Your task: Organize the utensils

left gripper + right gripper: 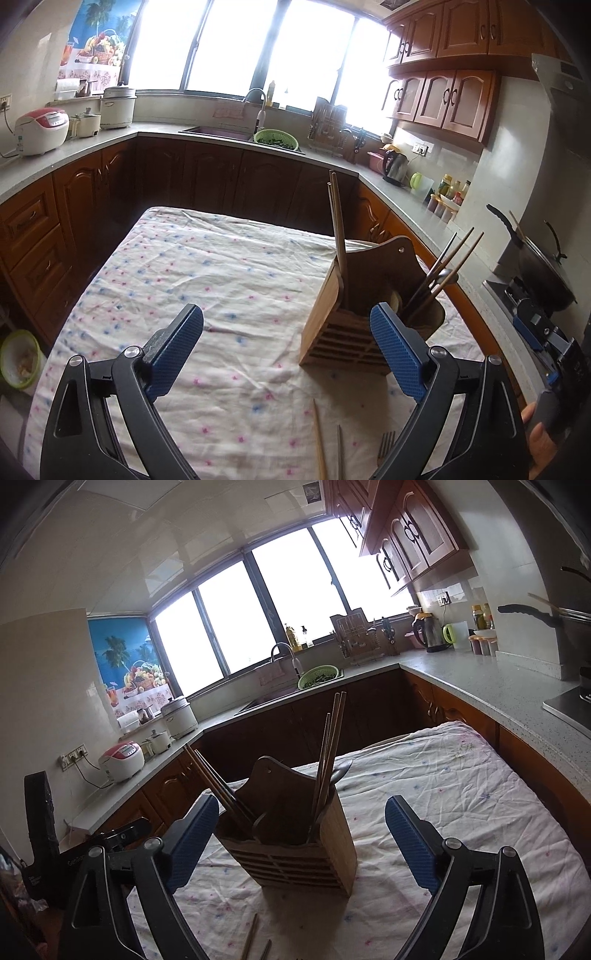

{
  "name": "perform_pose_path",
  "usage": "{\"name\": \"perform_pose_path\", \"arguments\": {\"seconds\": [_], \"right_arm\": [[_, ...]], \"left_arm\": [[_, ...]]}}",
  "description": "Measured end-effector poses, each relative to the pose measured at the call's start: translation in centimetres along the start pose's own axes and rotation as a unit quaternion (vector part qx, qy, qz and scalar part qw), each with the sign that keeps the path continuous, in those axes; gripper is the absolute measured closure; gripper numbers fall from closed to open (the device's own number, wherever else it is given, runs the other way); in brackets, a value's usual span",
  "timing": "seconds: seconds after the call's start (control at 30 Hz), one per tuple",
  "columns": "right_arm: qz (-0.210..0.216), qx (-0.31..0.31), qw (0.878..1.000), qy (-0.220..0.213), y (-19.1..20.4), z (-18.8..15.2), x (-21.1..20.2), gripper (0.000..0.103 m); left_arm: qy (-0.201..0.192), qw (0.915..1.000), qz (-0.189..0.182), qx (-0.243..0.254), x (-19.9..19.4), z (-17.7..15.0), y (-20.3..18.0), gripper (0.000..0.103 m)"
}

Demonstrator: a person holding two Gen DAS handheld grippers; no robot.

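Both tongs, left (286,345) and right (301,836), spread, empty; loose chopsticks (320,441) near edge of desk (221,266): light, stiff, slippery; pinch mid-shaft; fork (386,448) by its handle.

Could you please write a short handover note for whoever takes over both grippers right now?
Left hand-held gripper: open, holding nothing, above the floral tablecloth.
Right hand-held gripper: open, empty, facing the wooden utensil holder.
Holder stands upright on the cloth. One compartment holds a pair of chopsticks; the other holds more chopsticks and a spoon.
Done: those pieces are stowed.
Left: a loose wooden chopstick, a darker one and a fork lie on the cloth at the near edge. They probably go into the holder next.
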State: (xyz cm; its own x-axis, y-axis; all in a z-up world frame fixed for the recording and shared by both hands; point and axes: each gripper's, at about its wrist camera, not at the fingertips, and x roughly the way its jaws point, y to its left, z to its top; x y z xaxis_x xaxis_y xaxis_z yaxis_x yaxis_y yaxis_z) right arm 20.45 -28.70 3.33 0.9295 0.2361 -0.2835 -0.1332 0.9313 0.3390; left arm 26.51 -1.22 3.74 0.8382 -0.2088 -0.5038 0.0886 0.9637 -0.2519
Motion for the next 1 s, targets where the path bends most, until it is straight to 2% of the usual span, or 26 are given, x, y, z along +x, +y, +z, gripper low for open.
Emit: {"name": "perform_pose_path", "arguments": {"seconds": [0.2,0.3,0.47,0.57,0.7,0.87,1.0], "right_arm": [[0.004,-0.003,1.0,-0.002,0.5,-1.7,-2.9,0.009],[0.009,-0.005,1.0,0.002,0.9,-2.9,-4.3,0.008],[0.008,-0.025,1.0,0.005,1.7,-4.8,-6.6,0.007],[0.008,-0.026,1.0,-0.001,2.0,-5.7,-8.2,0.004],[0.004,-0.03,1.0,-0.006,2.2,-6.7,-10.1,0.001],[-0.015,-0.066,0.998,-0.003,3.0,-7.7,-11.6,0.0],[-0.011,-0.089,0.996,-0.016,3.8,-7.0,-13.5,0.0]], "left_arm": [[-0.007,0.9999,0.011,0.009,-3.5,-2.9,0.4,0.009],[-0.007,0.9999,0.002,0.007,-5.1,-4.1,0.6,0.009],[-0.016,0.9998,0.013,-0.005,-7.7,-5.7,1.3,0.009],[-0.016,0.9996,0.023,-0.006,-9.0,-6.5,1.4,0.0],[-0.04,0.9984,0.039,0.009,-11.0,-8.2,0.9,0.0],[-0.052,0.9973,0.037,0.037,-12.8,-10.3,0.1,0.0],[-0.081,0.9946,0.043,0.049,-14.7,-10.5,-0.4,0.0]]}}
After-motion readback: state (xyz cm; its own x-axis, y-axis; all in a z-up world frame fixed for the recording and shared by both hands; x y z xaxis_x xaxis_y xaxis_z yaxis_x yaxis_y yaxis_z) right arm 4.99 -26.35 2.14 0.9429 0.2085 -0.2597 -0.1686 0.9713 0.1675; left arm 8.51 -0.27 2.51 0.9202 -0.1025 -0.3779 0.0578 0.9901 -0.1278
